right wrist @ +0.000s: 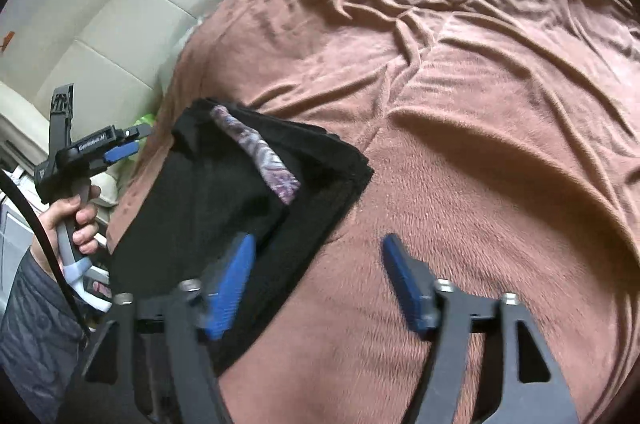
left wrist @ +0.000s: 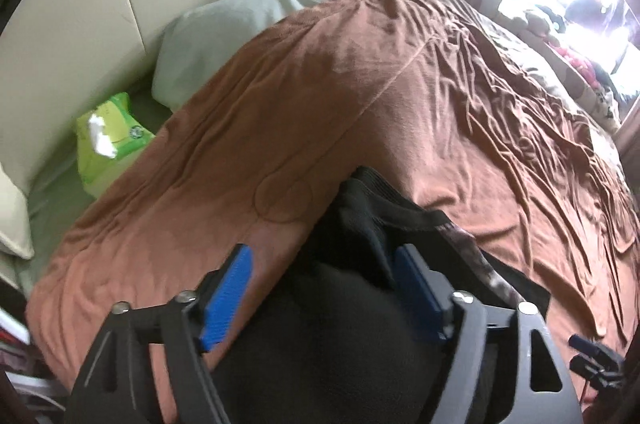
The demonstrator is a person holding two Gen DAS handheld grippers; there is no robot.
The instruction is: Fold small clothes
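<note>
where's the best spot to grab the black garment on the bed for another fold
Probably the black garment's far right corner, where the stacked folded edges meet on the brown blanket. Come from the right with the right gripper, jaws open; that corner lies flat and free of creases, while the patterned strip sits further in.

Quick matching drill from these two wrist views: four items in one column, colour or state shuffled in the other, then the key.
Items
1. garment
2. blanket
3. wipes pack
4. right claw

Descriptions
A. green and yellow, beside the pale pillow
B. black, folded flat with a patterned strip showing
C. open, nothing gripped between its blue pads
D. brown, wrinkled, spread over the bed

Pairs: 1-B, 2-D, 3-A, 4-C
</note>
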